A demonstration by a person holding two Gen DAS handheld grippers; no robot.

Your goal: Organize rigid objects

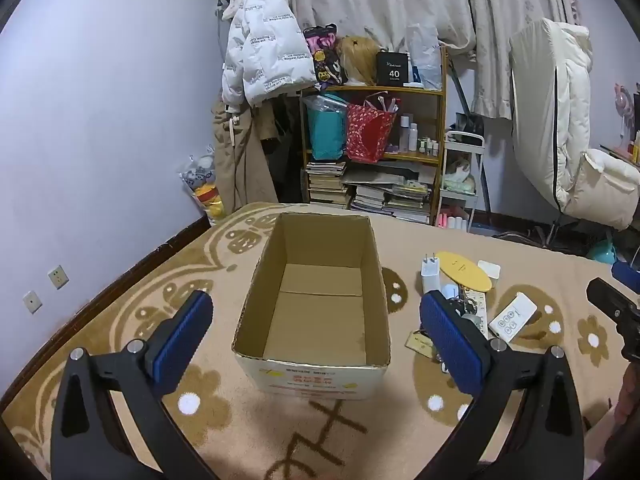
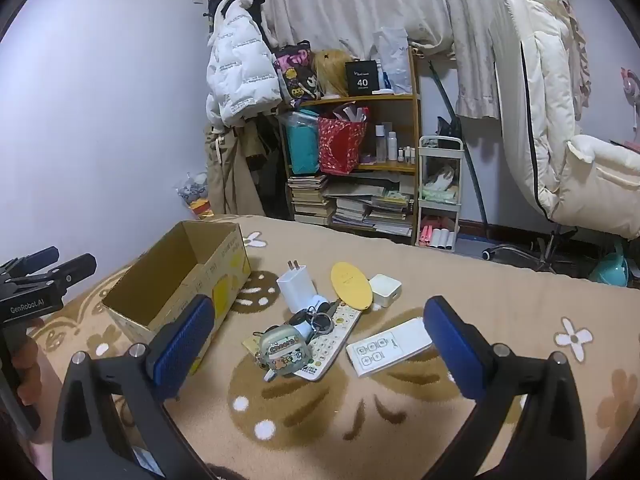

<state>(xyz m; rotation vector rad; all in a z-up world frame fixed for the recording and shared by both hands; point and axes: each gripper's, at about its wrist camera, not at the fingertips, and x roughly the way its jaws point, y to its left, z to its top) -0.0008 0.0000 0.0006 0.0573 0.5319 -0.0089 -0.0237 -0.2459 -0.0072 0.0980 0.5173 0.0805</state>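
Two hand-held grippers, both spread wide and pinching nothing. Right gripper (image 2: 320, 354) tilted down over a cluster of small rigid things on the patterned blanket (image 2: 500, 300); left gripper (image 1: 316, 340) tilted down over the open cardboard box (image 1: 316, 292).

Straight ahead of the right gripper, between its blue pads: a green keychain case (image 2: 279, 350) lying on the near end of a white remote with coloured buttons (image 2: 326, 344), long axis running from near-left to far-right. Just right of it, apart, a flat white switch remote (image 2: 390, 346), long axis running from near-left to far-right, its far end close to the right-hand pad. Keys and rings (image 2: 316, 320) just beyond the keychain case. Farther off: a white plug charger (image 2: 296, 290) standing with prongs up, a yellow oval disc (image 2: 351, 282), and a small white cube adapter (image 2: 385, 290) touching or just beside the disc.

Clearly nearer the cluster: the right gripper. From the left wrist view, cluster off to the right, partly hidden behind the right-hand pad; only the box centred.

Box: upright, flaps out of the way, long axis running near to far, bare cardboard floor, nothing inside. Box left of the cluster, near it but not touching.

Likely next: a reach forward and down by the right gripper onto the keychain case or switch remote, then a carry left to the box.
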